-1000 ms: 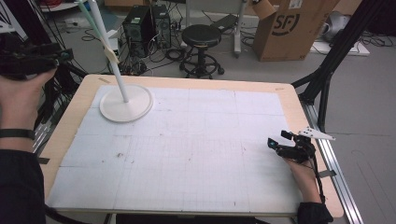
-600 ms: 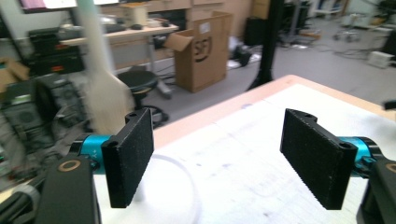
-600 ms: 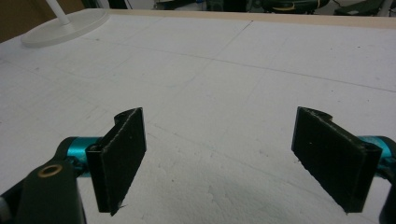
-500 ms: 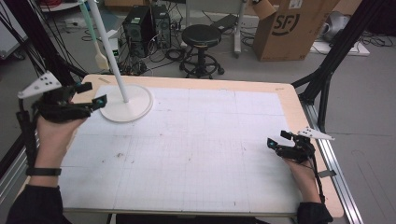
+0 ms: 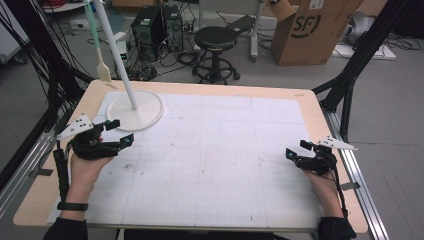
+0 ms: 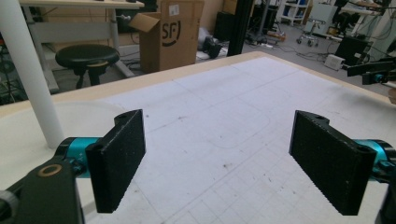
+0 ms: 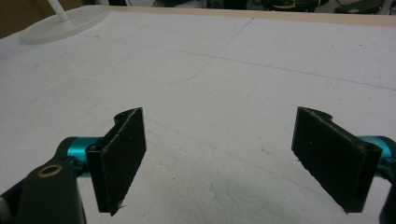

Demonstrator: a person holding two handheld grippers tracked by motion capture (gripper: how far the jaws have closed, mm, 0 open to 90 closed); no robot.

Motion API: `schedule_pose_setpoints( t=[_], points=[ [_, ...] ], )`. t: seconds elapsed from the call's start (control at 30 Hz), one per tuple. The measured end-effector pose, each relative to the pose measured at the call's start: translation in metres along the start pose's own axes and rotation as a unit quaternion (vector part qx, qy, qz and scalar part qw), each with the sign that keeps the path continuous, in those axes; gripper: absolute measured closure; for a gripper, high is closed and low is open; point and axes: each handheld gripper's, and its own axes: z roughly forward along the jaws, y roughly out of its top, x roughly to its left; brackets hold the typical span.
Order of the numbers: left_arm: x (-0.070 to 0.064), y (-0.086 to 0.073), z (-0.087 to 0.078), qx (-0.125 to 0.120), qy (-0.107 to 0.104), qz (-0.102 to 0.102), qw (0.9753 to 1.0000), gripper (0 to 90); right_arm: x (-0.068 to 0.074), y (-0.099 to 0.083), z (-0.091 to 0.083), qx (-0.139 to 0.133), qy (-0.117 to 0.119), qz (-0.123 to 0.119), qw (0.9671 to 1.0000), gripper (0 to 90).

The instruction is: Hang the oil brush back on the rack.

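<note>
Pale wood around the rim of the desk (image 5: pixel 310 102), with a white gridded sheet (image 5: pixel 210 155) laid flat over most of the top. From the high view: a round white base (image 5: pixel 135 111) near the far left corner, flat and smooth, with a thin white pole (image 5: pixel 116 52) leaning up out of it. Left gripper (image 5: pixel 117 132) just short of that base, held in the left hand (image 5: pixel 85 165), jaws spread wide and nothing between them. Right gripper (image 5: pixel 297 150) near the right edge, well apart from the left one, held low in the right hand (image 5: pixel 322 182), jaws also spread with nothing in them. Beyond the desk, a brown cardboard box (image 5: pixel 310 30) with its flap open; contents cannot be told. Near it a round black stool (image 5: pixel 215 40).

From the left gripper view: two flat black rectangular pads with a rough, grainy face, set wide on teal stems, bare sheet between them. White pole (image 6: pixel 30 74) and base (image 6: pixel 18 135) close at the left. Box (image 6: pixel 175 32) and stool (image 6: pixel 86 56) behind the far edge.

From the right gripper view: same rough black pads, wide apart, over the slightly scuffed white sheet (image 7: pixel 224 93). Round base (image 7: pixel 65 23) far off at the upper left.
</note>
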Motion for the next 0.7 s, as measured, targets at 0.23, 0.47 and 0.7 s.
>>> schedule_pose_setpoints(
  t=[0.23,0.47,0.7],
  points=[
    [-0.006,-0.009,0.01,0.023,-0.003,0.011,0.9997,18.2,0.0,-0.001,0.001,0.003,0.0,0.001,1.0,17.0],
    [-0.011,-0.011,0.012,0.02,-0.007,0.012,0.9997,17.9,-0.001,-0.002,0.001,0.003,-0.001,-0.003,1.0,17.0],
    [-0.006,-0.021,0.011,0.024,0.008,0.01,0.9996,18.1,-0.001,-0.002,0.001,0.004,0.0,-0.001,1.0,17.0]
  ],
)
